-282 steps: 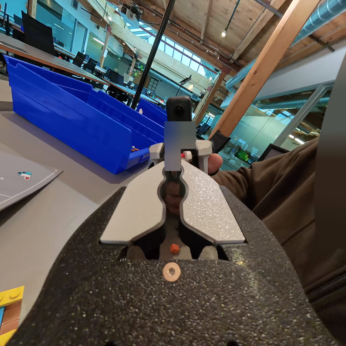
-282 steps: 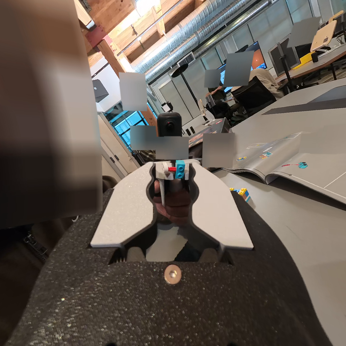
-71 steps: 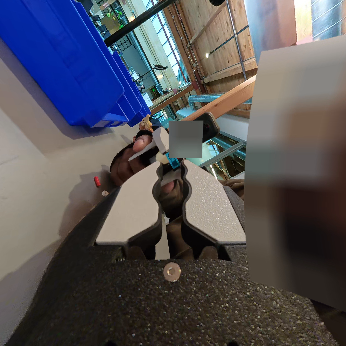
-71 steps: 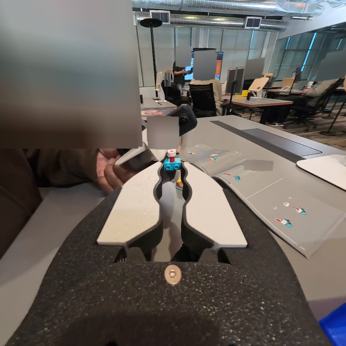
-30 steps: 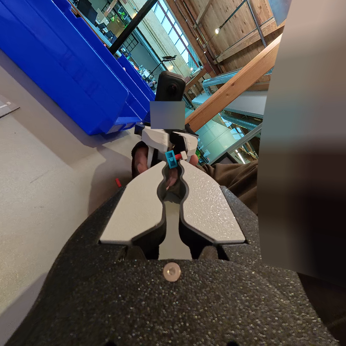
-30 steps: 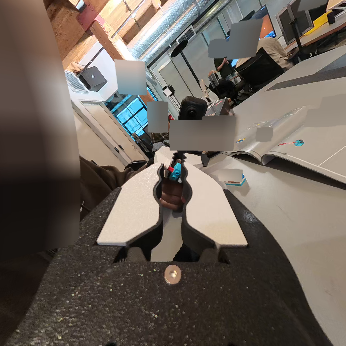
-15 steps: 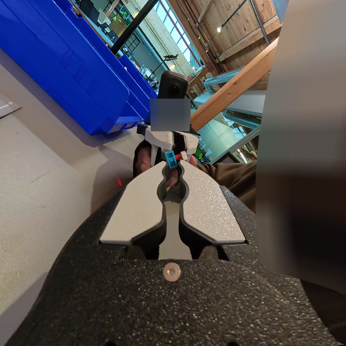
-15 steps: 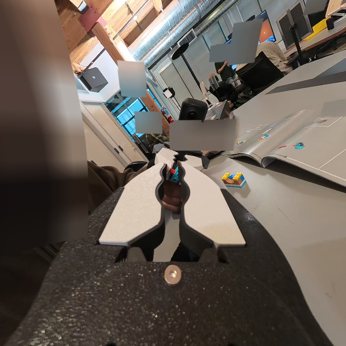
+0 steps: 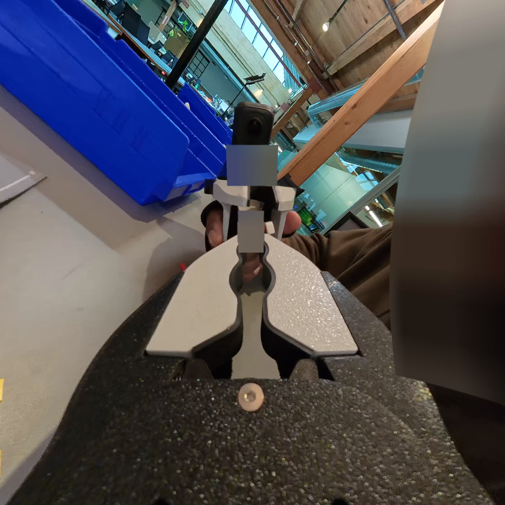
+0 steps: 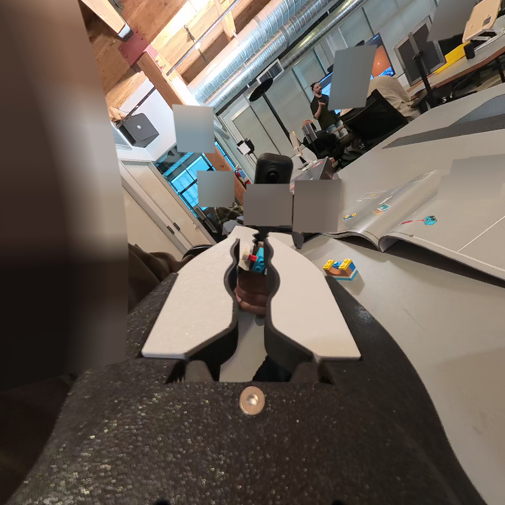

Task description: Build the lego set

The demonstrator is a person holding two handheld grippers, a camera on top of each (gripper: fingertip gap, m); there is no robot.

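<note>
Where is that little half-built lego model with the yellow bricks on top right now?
In the right wrist view, the half-built lego model sits alone on the grey table, right of the right tool, just in front of the open instruction booklet.

a grey counter (image 9: 68, 273) runs under both views, with blue bins (image 9: 95, 109) lined along its far side. overhead, a timber ceiling (image 9: 341, 32) with wooden beams (image 9: 355, 109) carries silver ducts (image 10: 246, 62) and a small lit lamp (image 9: 325, 26). tall glazed windows (image 9: 262, 52) let in daylight. farther off stand desks (image 10: 464, 62), dark office chairs (image 10: 374, 114), a monitor (image 10: 382, 65) and a black wall speaker (image 10: 139, 129).
</note>
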